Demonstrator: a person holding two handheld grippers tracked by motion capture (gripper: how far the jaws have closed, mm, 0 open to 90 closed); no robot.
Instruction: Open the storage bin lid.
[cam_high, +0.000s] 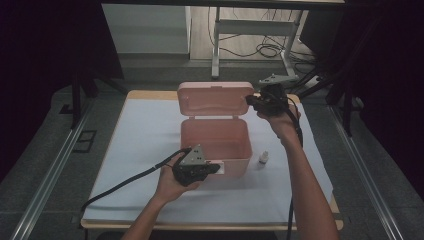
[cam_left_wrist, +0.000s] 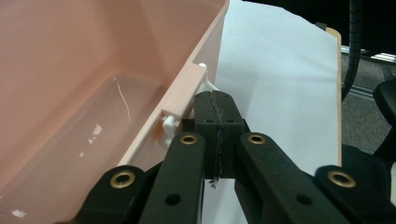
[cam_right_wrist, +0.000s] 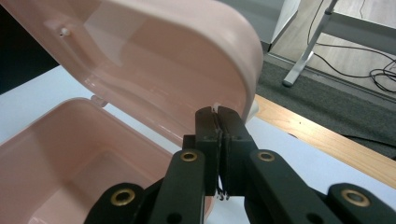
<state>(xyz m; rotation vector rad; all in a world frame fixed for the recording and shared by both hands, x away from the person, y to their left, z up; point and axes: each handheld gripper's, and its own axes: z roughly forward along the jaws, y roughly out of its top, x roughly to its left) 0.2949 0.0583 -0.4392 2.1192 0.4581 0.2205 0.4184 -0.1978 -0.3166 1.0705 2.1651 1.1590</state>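
Observation:
A pink plastic box (cam_high: 215, 140) stands open in the middle of the table, with its lid (cam_high: 216, 98) raised at the back. My left gripper (cam_high: 206, 170) is at the box's front wall (cam_left_wrist: 154, 116). Its jaws are shut, and its fingertips (cam_left_wrist: 217, 108) rest beside the white latch (cam_left_wrist: 204, 77) with nothing between them. My right gripper (cam_high: 256, 101) is at the lid's right edge. In the right gripper view its jaws are shut, tips (cam_right_wrist: 217, 116) against the lid's rim (cam_right_wrist: 233, 70), and a small white bit shows just past them.
A small white bottle (cam_high: 263, 159) stands on the white sheet (cam_high: 145, 150) just right of the box. The inside of the box (cam_right_wrist: 70, 154) holds nothing. The table's wooden edge (cam_right_wrist: 322, 140) lies behind the lid, and cables trail from both grippers.

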